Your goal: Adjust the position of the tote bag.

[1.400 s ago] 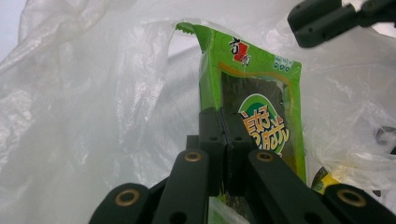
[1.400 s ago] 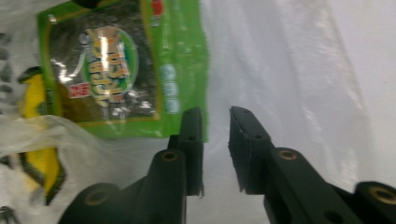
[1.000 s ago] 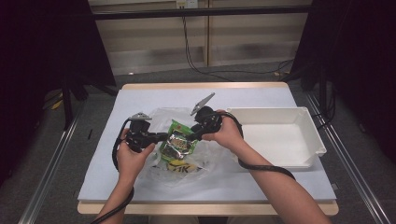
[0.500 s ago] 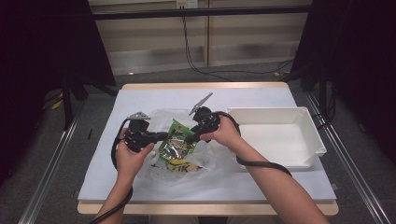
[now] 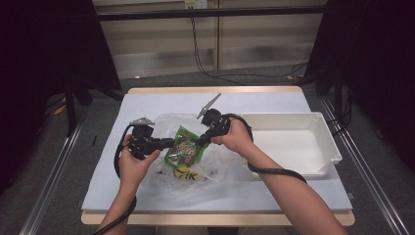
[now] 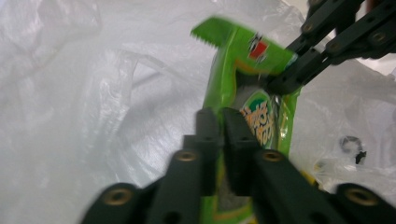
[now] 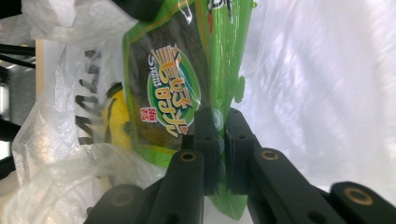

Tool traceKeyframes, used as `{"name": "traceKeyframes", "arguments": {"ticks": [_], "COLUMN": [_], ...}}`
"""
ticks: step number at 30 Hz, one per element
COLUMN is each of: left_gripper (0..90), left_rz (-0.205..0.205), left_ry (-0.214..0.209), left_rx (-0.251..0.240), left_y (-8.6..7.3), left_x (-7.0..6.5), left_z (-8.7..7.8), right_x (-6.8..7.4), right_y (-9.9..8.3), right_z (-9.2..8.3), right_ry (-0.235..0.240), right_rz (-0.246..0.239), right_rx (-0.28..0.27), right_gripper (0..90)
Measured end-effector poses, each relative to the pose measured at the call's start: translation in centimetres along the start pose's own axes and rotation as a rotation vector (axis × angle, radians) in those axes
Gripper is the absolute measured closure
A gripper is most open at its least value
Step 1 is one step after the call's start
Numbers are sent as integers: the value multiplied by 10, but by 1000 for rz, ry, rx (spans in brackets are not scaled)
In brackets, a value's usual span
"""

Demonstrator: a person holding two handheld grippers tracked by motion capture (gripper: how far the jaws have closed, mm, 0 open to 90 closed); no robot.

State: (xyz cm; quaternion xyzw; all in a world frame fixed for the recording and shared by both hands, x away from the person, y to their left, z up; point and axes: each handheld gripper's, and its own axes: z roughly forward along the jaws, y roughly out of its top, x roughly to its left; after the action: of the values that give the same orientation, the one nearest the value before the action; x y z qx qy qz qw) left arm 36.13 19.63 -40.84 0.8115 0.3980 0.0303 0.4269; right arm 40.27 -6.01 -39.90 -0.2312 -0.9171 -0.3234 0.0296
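Note:
A green snack packet is held a little above a crumpled clear plastic bag on the white table. My left gripper comes in from the left and is shut on the packet's left edge. My right gripper is shut on its right edge. In the left gripper view my jaws pinch the packet, and the right gripper grips it farther up. In the right gripper view the right gripper clamps the packet beside the bag.
A white tray with low walls stands at the right of the table, close to my right forearm. A yellow item lies inside the plastic bag under the packet. Cables trail from both grippers across the near part of the table.
Both grippers keep their hold on the packet. The packet and the right gripper have shifted very slightly to the left.

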Motion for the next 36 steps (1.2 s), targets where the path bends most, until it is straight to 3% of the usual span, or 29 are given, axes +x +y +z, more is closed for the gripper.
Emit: {"name": "traceKeyframes", "arguments": {"ticks": [1, 2, 8, 16, 18, 22, 28, 30, 32, 34, 35, 36], "left_gripper": [713, 646, 430, 270, 232, 180, 169, 189, 268, 320, 447, 516], "left_rz": [13, 0, -1, 14, 6, 36, 35, 35, 39, 85, 87, 87], "left_ry": [9, 6, 29, 47, 52, 59, 54, 54, 56, 80, 68, 68], "left_rx": [15, 22, 49, 84, 68, 68, 75, 79, 79, 117, 131, 131], "left_y": [-1, -1, -4, -9, -8, -5, -4, -5, -6, -8, -10, -10], "left_x": [0, 0, -2, 2, 1, 0, 2, 0, 0, -1, -2, -2], "left_z": [0, 2, 6, 17, 19, 20, 22, 28, 29, 33, 36, 36], "right_x": [1, 2, 4, 4, 5, 5, 5, 6, 5, 4, 4, 5], "right_y": [2, 6, 15, 23, 24, 27, 29, 27, 25, 23, 21, 21], "right_z": [-4, -10, -23, -42, -45, -53, -61, -54, -46, -41, -34, -32], "right_ry": [-19, -48, -110, -128, -137, -154, -163, -182, -180, -175, -163, -162], "right_rz": [-4, -23, -62, -85, -86, -86, -98, -105, -100, -99, -98, -95], "right_rx": [-9, -6, 3, 6, 10, 11, 8, 29, 44, 50, 50, 54], "right_gripper": [859, 858, 856, 855, 853, 850, 843, 833, 825, 820, 814, 811]}}
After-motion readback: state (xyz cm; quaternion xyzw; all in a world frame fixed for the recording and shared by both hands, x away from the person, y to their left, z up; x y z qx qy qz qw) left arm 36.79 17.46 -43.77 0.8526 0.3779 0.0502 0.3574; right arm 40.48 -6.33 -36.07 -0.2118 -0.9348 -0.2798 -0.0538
